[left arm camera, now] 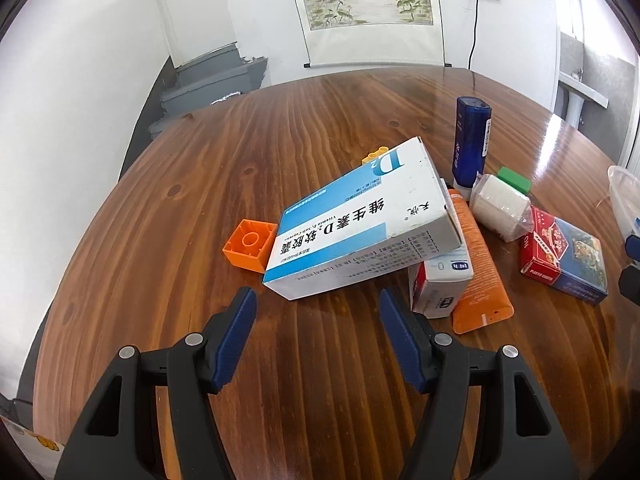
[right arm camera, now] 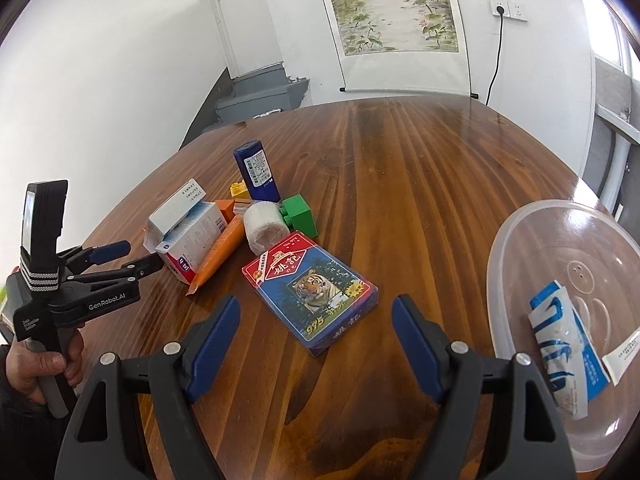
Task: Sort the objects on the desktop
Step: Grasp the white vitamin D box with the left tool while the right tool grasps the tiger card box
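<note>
A white and blue vitamin box [left arm camera: 356,224] leans tilted on a smaller white box [left arm camera: 440,284] and an orange tube [left arm camera: 478,268]. My left gripper [left arm camera: 318,306] is open just in front of it, empty; it also shows in the right wrist view [right arm camera: 132,254]. A deck of cards with a tiger [right arm camera: 312,290] lies flat just ahead of my open, empty right gripper [right arm camera: 316,316]. A clear plastic bowl [right arm camera: 532,248] at the right holds a blue and white sachet [right arm camera: 560,344].
An orange brick [left arm camera: 250,244], a yellow brick [left arm camera: 374,156], a green brick [right arm camera: 300,214], a bandage roll [right arm camera: 264,228] and an upright blue bottle [right arm camera: 256,172] crowd the pile on the wooden table [right arm camera: 440,184]. The table's far edge meets a white wall.
</note>
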Demonstrator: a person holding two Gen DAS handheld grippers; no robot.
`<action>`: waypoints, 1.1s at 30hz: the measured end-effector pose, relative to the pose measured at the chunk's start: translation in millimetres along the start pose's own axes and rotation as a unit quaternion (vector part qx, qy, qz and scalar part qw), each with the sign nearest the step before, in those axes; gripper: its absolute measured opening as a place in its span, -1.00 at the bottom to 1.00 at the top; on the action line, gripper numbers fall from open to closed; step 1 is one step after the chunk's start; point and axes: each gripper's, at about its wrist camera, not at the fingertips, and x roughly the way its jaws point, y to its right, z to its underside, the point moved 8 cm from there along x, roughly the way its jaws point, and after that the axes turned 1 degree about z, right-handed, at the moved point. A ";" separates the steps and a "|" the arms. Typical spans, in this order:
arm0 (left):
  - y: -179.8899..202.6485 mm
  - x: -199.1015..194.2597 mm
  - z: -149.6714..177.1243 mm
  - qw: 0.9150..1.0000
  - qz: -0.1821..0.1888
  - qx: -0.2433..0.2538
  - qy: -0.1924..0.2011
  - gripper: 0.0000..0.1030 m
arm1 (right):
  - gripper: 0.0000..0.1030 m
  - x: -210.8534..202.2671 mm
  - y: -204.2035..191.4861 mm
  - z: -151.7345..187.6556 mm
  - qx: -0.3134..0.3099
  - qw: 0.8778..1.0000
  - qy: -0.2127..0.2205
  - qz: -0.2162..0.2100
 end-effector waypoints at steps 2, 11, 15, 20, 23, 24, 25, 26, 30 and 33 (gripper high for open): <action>2.0 3.7 -1.9 1.000 -0.006 0.014 -0.001 0.31 | 0.58 3.3 -1.7 -1.9 -0.004 1.000 -0.003 -0.001; 11.5 18.0 -14.8 0.997 -0.037 0.069 0.001 0.31 | 0.58 20.3 -9.2 -8.4 -0.032 0.999 -0.022 -0.013; 12.9 21.7 -17.5 0.997 -0.031 0.070 0.000 0.31 | 0.58 30.5 -9.9 -10.7 -0.041 0.998 -0.034 -0.019; 16.3 20.7 -23.7 0.997 -0.032 0.076 0.011 0.31 | 0.58 40.7 -10.0 -10.6 -0.047 0.998 -0.048 -0.020; 19.1 19.0 -27.5 0.997 -0.023 0.075 0.017 0.30 | 0.58 45.0 -11.6 -11.3 -0.058 0.997 -0.052 -0.017; 19.9 18.3 -28.4 0.997 -0.017 0.074 0.019 0.25 | 0.58 46.0 -12.0 -11.6 -0.061 0.997 -0.053 -0.016; 20.8 16.4 -27.9 0.997 -0.015 0.072 0.021 0.19 | 0.58 47.3 -12.4 -12.3 -0.064 0.996 -0.054 -0.016; 20.6 14.7 -28.8 0.997 -0.013 0.071 0.025 0.10 | 0.58 48.3 -13.3 -13.1 -0.067 0.996 -0.055 -0.016; 18.5 6.8 -31.1 0.998 -0.001 0.060 0.037 -0.15 | 0.59 54.3 -13.6 -15.4 -0.072 0.995 -0.060 -0.014; 16.7 -1.3 -32.8 0.998 0.015 0.046 0.044 -0.33 | 0.59 59.5 -13.8 -13.2 -0.080 0.994 -0.068 -0.012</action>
